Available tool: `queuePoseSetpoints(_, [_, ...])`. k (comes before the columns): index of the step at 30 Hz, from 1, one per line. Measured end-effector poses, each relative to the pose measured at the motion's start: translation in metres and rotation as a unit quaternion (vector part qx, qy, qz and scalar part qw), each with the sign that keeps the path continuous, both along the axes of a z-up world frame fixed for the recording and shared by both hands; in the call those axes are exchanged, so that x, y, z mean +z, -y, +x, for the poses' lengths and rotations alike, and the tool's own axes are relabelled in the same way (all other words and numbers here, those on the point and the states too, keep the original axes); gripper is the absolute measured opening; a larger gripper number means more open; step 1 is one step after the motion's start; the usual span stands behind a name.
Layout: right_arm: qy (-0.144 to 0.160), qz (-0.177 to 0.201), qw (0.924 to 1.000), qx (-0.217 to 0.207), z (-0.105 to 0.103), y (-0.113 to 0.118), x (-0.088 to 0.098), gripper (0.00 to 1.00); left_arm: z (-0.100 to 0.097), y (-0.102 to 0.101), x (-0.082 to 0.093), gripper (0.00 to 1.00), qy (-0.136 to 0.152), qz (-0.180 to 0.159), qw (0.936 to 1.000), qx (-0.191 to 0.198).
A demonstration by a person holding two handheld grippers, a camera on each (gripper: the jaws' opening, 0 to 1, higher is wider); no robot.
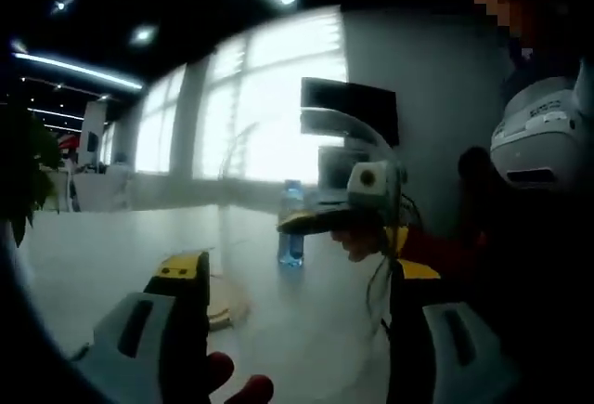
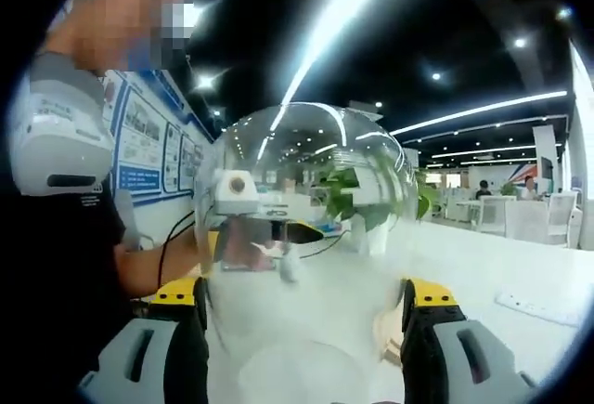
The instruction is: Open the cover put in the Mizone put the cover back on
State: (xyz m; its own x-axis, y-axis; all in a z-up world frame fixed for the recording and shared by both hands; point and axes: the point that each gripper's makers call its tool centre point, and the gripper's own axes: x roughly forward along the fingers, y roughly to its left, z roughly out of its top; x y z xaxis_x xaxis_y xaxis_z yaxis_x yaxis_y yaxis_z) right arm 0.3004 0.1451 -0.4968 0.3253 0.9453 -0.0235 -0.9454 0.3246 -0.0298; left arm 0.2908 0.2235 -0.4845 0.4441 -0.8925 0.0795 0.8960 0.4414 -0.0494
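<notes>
My left gripper (image 1: pixel 297 330) is spread with nothing in it. The Mizone bottle (image 1: pixel 290 228) stands on the table (image 1: pixel 111 265) beyond it. My right gripper (image 2: pixel 306 330) sits wide around the clear dome cover (image 2: pixel 306 200); grip unclear. Slick glass, so it could slide out if I tilt.

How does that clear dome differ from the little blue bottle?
The clear dome is wide, round and colourless; the blue bottle is slim and blue-tinted. The dome is held off the table by the right gripper; the bottle stands upright on the table. Both are see-through.
</notes>
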Motion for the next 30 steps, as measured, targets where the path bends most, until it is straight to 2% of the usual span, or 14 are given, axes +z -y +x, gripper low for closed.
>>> queuePoseSetpoints(3, [-0.010, 0.004, 0.9999, -0.007, -0.003, 0.006, -0.001, 0.73, -0.001, -0.011, 0.000, 0.64, 0.005, -0.003, 0.9998, 0.018])
queuePoseSetpoints(7, [-0.005, 0.016, 0.9996, -0.022, -0.008, 0.020, 0.003, 0.66, -0.001, -0.027, 0.001, 0.56, 0.006, -0.015, 0.9990, 0.043])
queuePoseSetpoints(9, [-0.005, 0.024, 0.9991, -0.034, -0.007, 0.025, 0.006, 0.65, 0.000, -0.032, 0.002, 0.51, 0.004, -0.022, 0.9985, 0.050])
queuePoseSetpoints(12, [-0.013, 0.025, 0.9985, -0.047, -0.006, 0.030, 0.005, 0.64, 0.007, -0.043, 0.000, 0.43, -0.007, -0.029, 0.9959, 0.085])
queuePoseSetpoints(14, [-0.013, 0.026, 0.9981, -0.054, -0.006, 0.033, 0.005, 0.63, 0.007, -0.046, -0.002, 0.40, -0.005, -0.023, 0.9951, 0.096])
queuePoseSetpoints(18, [-0.012, 0.034, 0.9966, -0.074, -0.006, 0.039, 0.007, 0.62, 0.002, -0.044, 0.000, 0.40, -0.002, -0.023, 0.9953, 0.094])
queuePoseSetpoints(20, [-0.011, 0.041, 0.9958, -0.081, -0.008, 0.042, 0.008, 0.60, 0.002, -0.045, 0.001, 0.39, 0.010, -0.013, 0.9945, 0.103])
queuePoseSetpoints(23, [-0.011, 0.066, 0.9916, -0.110, -0.005, 0.052, 0.013, 0.59, 0.003, -0.045, 0.003, 0.35, 0.019, -0.010, 0.9937, 0.110])
queuePoseSetpoints(26, [-0.014, 0.086, 0.9866, -0.138, -0.003, 0.063, 0.017, 0.55, 0.004, -0.047, 0.006, 0.32, 0.020, -0.021, 0.9929, 0.115])
queuePoseSetpoints(28, [-0.010, 0.088, 0.9838, -0.156, -0.001, 0.070, 0.017, 0.49, 0.006, -0.048, 0.007, 0.32, 0.018, -0.028, 0.9923, 0.119])
queuePoseSetpoints(30, [0.004, 0.092, 0.9773, -0.191, 0.003, 0.080, 0.019, 0.41, 0.007, -0.049, 0.007, 0.32, 0.018, -0.034, 0.9919, 0.121])
